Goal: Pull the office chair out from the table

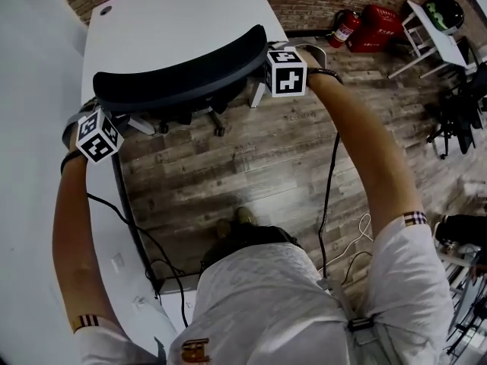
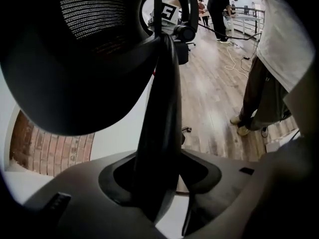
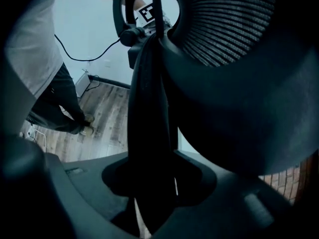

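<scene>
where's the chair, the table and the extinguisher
chair [image 1: 179,80]: head view, top edge of the backrest
table [image 1: 175,21]: head view, bare white top
extinguisher [image 1: 345,29]: head view, red body

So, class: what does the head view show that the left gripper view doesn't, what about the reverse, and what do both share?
Head view only: a red fire extinguisher and the red cases beside it. Left gripper view only: a distant person in dark clothes, bending forward. Both: the office chair's backrest, the wooden floor and the wearer's shoes.
</scene>
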Tool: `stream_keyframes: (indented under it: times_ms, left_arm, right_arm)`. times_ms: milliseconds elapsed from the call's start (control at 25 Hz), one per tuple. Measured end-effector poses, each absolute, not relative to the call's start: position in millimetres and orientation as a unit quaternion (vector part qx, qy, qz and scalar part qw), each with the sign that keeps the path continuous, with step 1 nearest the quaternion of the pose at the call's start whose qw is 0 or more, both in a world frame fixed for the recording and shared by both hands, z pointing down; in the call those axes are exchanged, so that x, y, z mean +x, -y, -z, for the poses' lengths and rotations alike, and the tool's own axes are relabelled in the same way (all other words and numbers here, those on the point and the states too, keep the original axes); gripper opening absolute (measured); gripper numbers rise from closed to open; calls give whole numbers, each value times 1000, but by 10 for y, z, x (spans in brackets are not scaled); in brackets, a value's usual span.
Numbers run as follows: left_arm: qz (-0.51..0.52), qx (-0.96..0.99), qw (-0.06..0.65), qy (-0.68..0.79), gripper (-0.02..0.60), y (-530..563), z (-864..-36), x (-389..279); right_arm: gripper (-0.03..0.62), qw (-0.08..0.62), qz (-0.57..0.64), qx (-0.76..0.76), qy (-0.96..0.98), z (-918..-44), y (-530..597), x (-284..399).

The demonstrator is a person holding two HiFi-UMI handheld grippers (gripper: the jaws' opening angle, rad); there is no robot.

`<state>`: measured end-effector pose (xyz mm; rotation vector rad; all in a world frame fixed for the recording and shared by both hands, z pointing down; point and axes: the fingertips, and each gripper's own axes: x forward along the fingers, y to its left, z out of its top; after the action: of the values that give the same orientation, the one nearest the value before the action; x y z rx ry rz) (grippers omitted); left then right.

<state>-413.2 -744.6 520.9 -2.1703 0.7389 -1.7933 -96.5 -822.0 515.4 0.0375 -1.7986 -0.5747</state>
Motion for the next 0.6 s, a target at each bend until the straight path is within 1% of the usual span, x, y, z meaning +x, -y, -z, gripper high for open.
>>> stream_keyframes:
  times_ms: [40,120,160,320,600]
  left_arm:
    - [614,-739,120,-252,197,7461,-5209,-4134]
    - [619,-732,132,-252,114,7489,-5211,-4140]
    - [621,-729,137,-253,89,7493,-5212,-4143]
    - [622,-725,142,-259,84,7449,-5234,-4143]
    - [626,-725,137,-250,81,7253,-5249,-4154]
  right_arm:
    - [153,584,253,19,771,-5152,8244,-966]
    - [129,581,265,24,769,-5162,8259,-952]
    - [122,581,269,24,768,-5172,8254,-945]
    - [103,583,278,19,763,-5205,8204,-925]
    - [101,582,279,20,763,-5211,8003,-938]
